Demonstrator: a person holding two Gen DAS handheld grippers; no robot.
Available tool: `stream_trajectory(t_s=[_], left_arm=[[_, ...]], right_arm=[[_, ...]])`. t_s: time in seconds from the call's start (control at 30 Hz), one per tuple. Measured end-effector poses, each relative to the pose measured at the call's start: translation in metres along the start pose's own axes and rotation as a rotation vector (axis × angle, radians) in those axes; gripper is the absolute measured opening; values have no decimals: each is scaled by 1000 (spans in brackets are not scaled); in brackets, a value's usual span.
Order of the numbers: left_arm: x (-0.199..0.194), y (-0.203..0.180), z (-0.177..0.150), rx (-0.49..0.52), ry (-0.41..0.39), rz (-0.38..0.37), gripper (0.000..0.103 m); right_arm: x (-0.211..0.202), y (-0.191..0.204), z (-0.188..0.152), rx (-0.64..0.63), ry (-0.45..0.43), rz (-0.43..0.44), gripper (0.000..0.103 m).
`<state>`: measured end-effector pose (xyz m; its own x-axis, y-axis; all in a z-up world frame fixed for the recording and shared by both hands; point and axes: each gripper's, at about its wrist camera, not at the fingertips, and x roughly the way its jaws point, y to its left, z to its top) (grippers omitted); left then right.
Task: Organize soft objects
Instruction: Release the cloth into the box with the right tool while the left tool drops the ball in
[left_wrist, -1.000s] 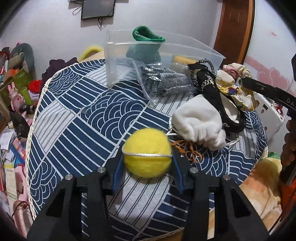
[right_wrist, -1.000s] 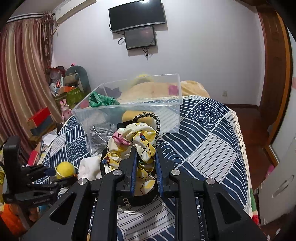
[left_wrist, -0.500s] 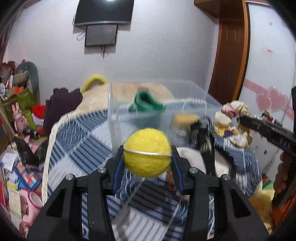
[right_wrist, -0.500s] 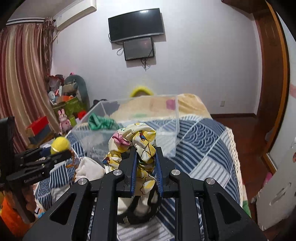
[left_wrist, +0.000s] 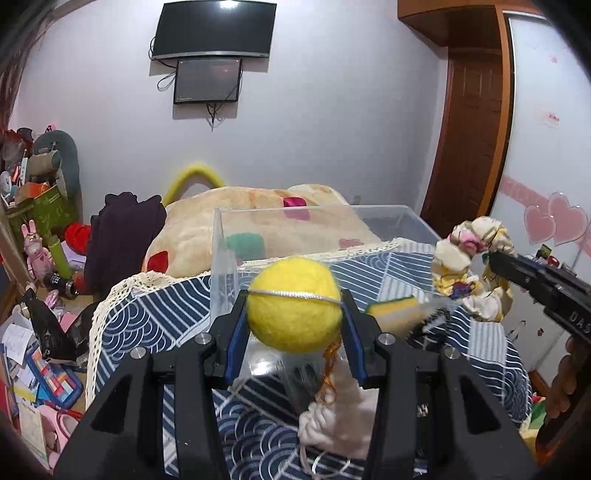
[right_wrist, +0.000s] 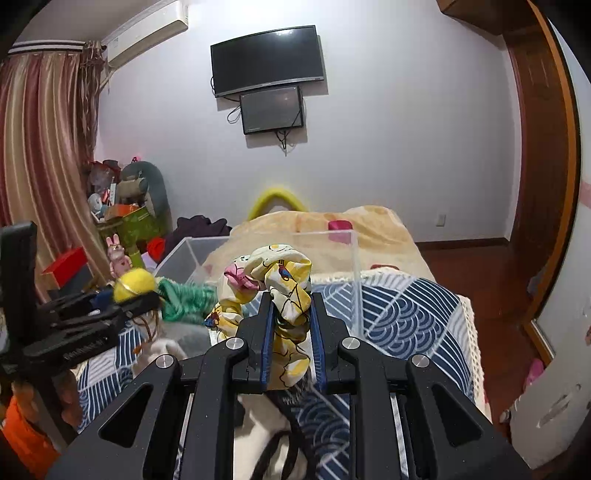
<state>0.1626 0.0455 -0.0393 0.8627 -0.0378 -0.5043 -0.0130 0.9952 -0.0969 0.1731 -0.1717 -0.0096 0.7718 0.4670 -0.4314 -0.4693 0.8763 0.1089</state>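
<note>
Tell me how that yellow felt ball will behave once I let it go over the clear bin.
The yellow felt ball looks fuzzy and round, so it probably drops lightly and may roll a little inside the clear bin. The left hand-held gripper holds it without visible denting, so it seems fairly firm.

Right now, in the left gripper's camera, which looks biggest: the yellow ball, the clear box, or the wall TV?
1. clear box
2. wall TV and yellow ball: they look alike in size, and the ball sits nearest the camera, so its true size is unsure.
</note>
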Motion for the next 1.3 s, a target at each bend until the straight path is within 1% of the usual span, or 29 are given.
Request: stream_trajectory(t_s=[0.1, 0.23, 0.33, 0.37, 0.4, 0.43, 0.47, 0.5, 0.53, 0.57, 0.6, 0.67, 0.73, 0.77, 0.8, 0.83, 0.87, 0.9, 0.97, 1.07, 1.17, 1.3], left_arm=[[16, -2, 2, 20, 31, 4, 46], [36, -1, -1, 28, 81, 22, 47], [40, 2, -1, 18, 82, 13, 53], [40, 1, -1, 25, 80, 16, 60], [39, 1, 0, 30, 78, 20, 65], [38, -1, -1, 35, 76, 13, 67], [37, -2, -1, 40, 77, 7, 70], [36, -4, -1, 48, 75, 9, 75], [34, -6, -2, 57, 68, 21, 77], [31, -8, -2, 68, 60, 28, 78], [29, -9, -2, 75, 56, 28, 78], [24, -12, -2, 78, 56, 20, 78], [19, -14, -3, 76, 57, 12, 81], [15, -14, -2, 75, 54, 9, 85], [11, -15, -2, 75, 50, 8, 91], [6, -15, -2, 73, 42, 10, 94], [-1, -14, -2, 68, 31, 15, 100], [-8, -13, -3, 62, 20, 18, 102], [-22, -11, -5, 45, -2, 18, 102], [-34, -6, -10, 19, -5, 18, 103], [-44, -2, -21, -9, 2, 19, 103], [-45, -3, -39, -9, 28, 19, 103]], right_arm=[[12, 2, 4, -5, 17, 5, 16], [33, 8, 2, -28, 62, 4, 16], [48, 11, -1, -45, 103, 8, 17], [52, 10, -2, -49, 114, 8, 17], [55, 11, -4, -57, 126, 4, 19], [57, 11, -4, -62, 131, 0, 19], [58, 11, -5, -68, 134, -13, 20], [58, 11, -6, -69, 133, -25, 25], [57, 10, -6, -69, 133, -34, 28], [56, 9, -6, -69, 134, -44, 36], [55, 8, -5, -70, 133, -56, 47], [50, 5, -4, -67, 118, -62, 58], [43, 3, -3, -69, 104, -56, 58], [37, 3, -2, -74, 98, -53, 58], [34, 4, -2, -77, 92, -53, 60], [28, 4, -2, -81, 83, -53, 61], [23, 5, -1, -84, 76, -52, 66], [14, 5, -2, -88, 60, -48, 72], [6, 6, -2, -89, 40, -47, 75], [-9, 4, -6, -86, 29, -33, 81], [-14, 3, -14, -77, 41, -17, 82], [-13, 1, -33, -86, 88, 2, 82]])
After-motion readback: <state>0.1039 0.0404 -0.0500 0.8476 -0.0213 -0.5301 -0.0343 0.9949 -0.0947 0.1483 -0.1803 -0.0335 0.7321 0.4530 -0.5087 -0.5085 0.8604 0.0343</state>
